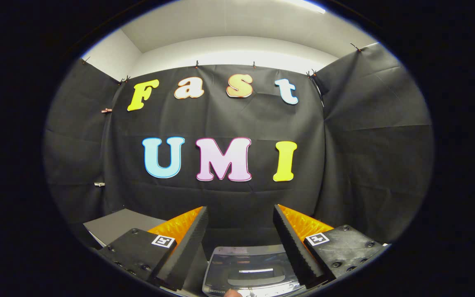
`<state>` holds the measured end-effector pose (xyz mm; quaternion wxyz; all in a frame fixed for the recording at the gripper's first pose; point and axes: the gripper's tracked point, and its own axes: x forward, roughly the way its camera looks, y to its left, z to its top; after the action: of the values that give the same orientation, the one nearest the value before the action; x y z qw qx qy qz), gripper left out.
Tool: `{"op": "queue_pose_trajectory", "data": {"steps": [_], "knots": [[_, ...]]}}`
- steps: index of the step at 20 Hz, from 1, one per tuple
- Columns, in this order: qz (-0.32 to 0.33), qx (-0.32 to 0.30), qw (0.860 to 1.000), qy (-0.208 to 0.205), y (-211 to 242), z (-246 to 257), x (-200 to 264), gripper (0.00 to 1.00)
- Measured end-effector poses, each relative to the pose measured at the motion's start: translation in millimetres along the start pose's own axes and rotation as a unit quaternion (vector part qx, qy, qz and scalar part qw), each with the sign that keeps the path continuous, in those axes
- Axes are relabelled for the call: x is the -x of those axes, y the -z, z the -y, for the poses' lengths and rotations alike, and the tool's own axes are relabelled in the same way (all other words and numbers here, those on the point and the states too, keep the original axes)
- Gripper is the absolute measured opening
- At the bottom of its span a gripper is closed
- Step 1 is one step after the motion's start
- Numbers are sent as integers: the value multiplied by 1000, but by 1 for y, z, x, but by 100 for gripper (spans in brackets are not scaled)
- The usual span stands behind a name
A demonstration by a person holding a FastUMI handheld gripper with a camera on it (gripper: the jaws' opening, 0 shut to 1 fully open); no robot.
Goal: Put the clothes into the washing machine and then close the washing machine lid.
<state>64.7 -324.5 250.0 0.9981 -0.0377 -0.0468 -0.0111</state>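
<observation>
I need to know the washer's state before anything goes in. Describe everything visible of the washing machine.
The washing machine shows from above, low between the fingers of the gripper, which stand wide apart and hold nothing. Its top is grey, with a rounded frame around a dark, glossy, see-through lid panel that reflects a strip of light. The lid looks to lie flat, closed. No clothes can be made out on it. A small rounded shape at its near edge is too cut off to identify.

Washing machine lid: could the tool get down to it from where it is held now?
Probably yes. The tool is open, its fingers spread with nothing between them, and the washing machine lid lies low between and just beyond them. Nothing visible stands in the way, though the view faces the booth wall, so the tool would need tipping down.
</observation>
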Motion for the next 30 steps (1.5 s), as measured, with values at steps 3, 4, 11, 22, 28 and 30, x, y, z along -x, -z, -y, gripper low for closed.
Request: {"op": "queue_pose_trajectory", "data": {"steps": [3, 4, 11, 22, 28, 30], "knots": [[-1, 21, 1000, -9, -6, -8, 3, 99], [-6, 28, 1000, -11, -3, -13, 3, 99], [-2, 19, 1000, -20, -4, -20, 6, 98], [9, -1, 1000, -6, -8, 1, 1, 98], [5, -2, 1000, -2, -7, 5, -3, 98], [10, -4, 1000, -3, -11, 4, -2, 98]]}}
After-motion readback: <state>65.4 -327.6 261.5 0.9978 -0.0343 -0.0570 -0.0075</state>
